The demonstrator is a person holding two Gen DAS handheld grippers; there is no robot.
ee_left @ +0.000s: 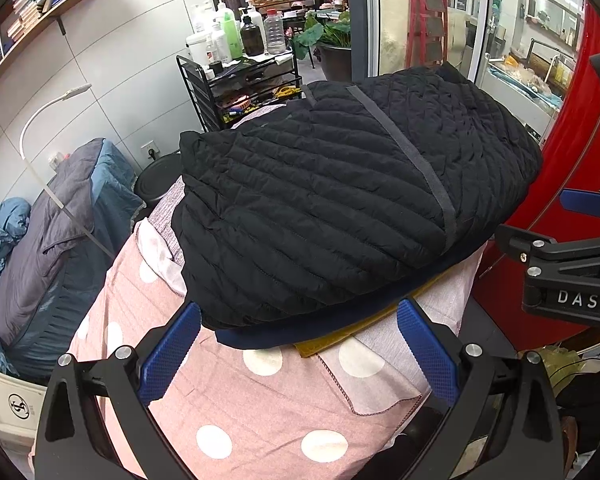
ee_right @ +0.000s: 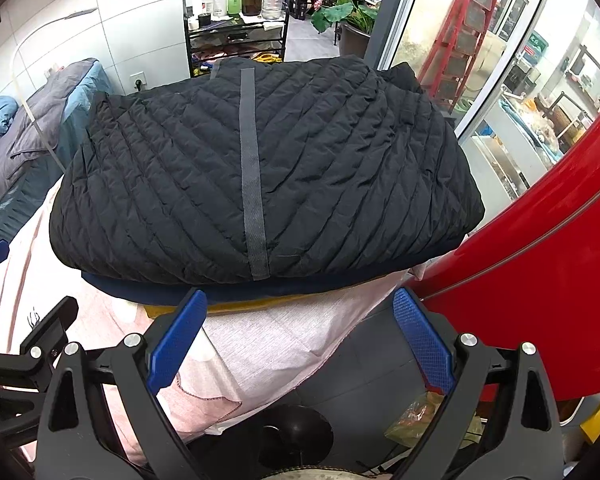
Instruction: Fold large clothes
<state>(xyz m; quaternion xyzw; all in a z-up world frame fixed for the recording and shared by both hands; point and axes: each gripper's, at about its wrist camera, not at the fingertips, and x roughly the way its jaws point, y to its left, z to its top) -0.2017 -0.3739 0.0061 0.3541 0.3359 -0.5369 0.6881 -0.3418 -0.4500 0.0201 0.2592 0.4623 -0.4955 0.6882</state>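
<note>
- My left tongs: the 2 blue pads are spread wide apart with nothing between them, poised over the pink polka-dot cover, just short of the near edge of the pile.
- My right tongs: likewise spread wide and empty, hanging over the near right corner of the pile; they also appear at the right margin of the left view, off the jacket's right side.
- Black quilted jacket: folded into a compact, puffy rectangle, lying on top of the pile and touching neither pair of tongs. A grey tape strip runs down its upper face from far edge to near edge.
- Beneath the jacket: a navy folded garment shows as a thin band along the near edge, and a mustard-yellow layer peeps out below that.
- Support: the whole pile rests on the pink cover, which drapes over the desk edge.
- Background: a black wire cart carrying bottles stands beyond the pile; a red curved panel lies just beside it on the right; grey-blue bedding sits well apart on the left.
</note>
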